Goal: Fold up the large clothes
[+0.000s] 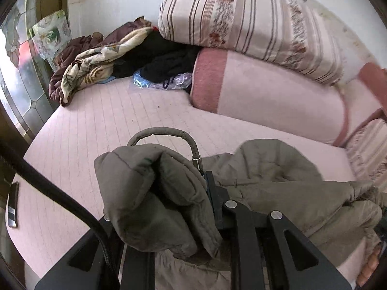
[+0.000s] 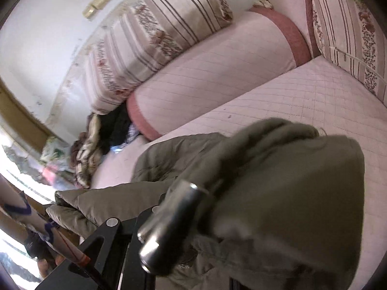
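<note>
Right under your left lens, the left gripper has its jaws pressed nearly together on a bunched fold of the olive padded jacket; the cloth spills over the left finger and hides it, so only the right finger's dark edge shows against the fabric. A grey drawcord with a metal tip arches up from that fold. From your grip the jacket stretches away to the right, lifted above the pink quilted mattress, with a fur-trimmed edge at the far right of the view.

In your right wrist view, the right gripper is mostly buried under a thick fold of the jacket, which drapes over its fingers; you cannot see the tips, but the jaws stand almost closed with the cloth caught between them. A shiny metal cord end hangs blurred just in front of the lens. The jacket runs left from this grip, sagging toward the other hand.

Behind the garment, a pink bolster lies along the wall with a striped floral pillow resting on top of it. At the bolster's left end sits a heap of dark and patterned clothes, with a crumpled plastic bag just in front. A second striped cushion stands at the right end of the bed.
</note>
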Available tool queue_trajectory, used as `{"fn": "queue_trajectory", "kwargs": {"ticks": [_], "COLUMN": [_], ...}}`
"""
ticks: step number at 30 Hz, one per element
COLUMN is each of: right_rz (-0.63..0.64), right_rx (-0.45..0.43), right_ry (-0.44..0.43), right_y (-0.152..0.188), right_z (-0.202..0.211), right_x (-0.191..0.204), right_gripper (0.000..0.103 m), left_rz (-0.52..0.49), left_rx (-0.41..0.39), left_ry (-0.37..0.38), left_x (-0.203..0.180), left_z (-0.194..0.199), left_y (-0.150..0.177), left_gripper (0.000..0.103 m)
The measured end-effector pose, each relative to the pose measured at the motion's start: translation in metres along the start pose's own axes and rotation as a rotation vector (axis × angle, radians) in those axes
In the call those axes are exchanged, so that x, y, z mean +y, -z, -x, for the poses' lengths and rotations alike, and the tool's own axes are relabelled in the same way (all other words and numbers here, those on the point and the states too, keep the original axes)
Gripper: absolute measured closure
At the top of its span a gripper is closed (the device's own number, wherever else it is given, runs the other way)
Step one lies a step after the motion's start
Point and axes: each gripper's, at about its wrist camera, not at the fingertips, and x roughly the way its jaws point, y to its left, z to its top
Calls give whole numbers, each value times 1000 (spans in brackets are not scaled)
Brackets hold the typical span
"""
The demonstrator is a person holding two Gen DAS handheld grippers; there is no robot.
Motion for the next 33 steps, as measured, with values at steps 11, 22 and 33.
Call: {"fn": "queue_trajectory", "kwargs": {"ticks": [11,22,33], "right_rz": [-65,-91,-63], "right_rx": [78,124,-30], "right_ry": [72,80,-24], "right_y": [-35,-42,-46], "right_z": [-111,-159,-79], "right_x": [-28,-51,-31], "right_gripper": [82,79,16], "left_rz": [-2,-29,200], "left_rx": [124,139,48], "left_ry": [-103,-126,295], "left_x": [-12,-18,32], "left_z": [-127,-159,-42], "left_y": [-15,-11,-34], "left_gripper": [83,79,25]}}
